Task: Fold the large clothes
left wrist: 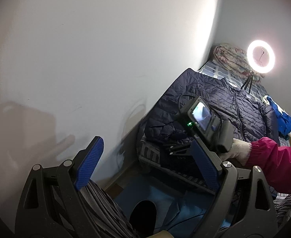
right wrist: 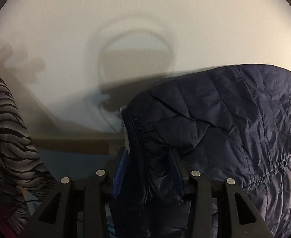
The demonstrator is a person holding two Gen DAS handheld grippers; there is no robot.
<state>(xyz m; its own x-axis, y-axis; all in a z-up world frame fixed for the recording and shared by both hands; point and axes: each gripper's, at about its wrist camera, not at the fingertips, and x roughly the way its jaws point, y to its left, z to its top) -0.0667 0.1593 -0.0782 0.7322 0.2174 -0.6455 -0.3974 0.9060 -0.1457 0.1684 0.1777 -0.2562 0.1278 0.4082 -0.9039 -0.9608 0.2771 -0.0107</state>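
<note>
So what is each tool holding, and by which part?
Left tool: nothing. Right tool: the navy jacket has its gathered edge between the jaws; whether it's clamped cannot be told.

Bed [left wrist: 214,69] with navy quilted jacket [left wrist: 214,99], rolled quilt [left wrist: 232,57].

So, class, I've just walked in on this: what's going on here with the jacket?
A person holding a gripper in each hand is folding a navy quilted jacket spread on a bed beside a wall. The right gripper has a sleeve or edge of the jacket between its jaws; whether the pads press on it cannot be told. The left gripper hangs open and empty off the bed's near end. A ring light stands on the far end.
</note>
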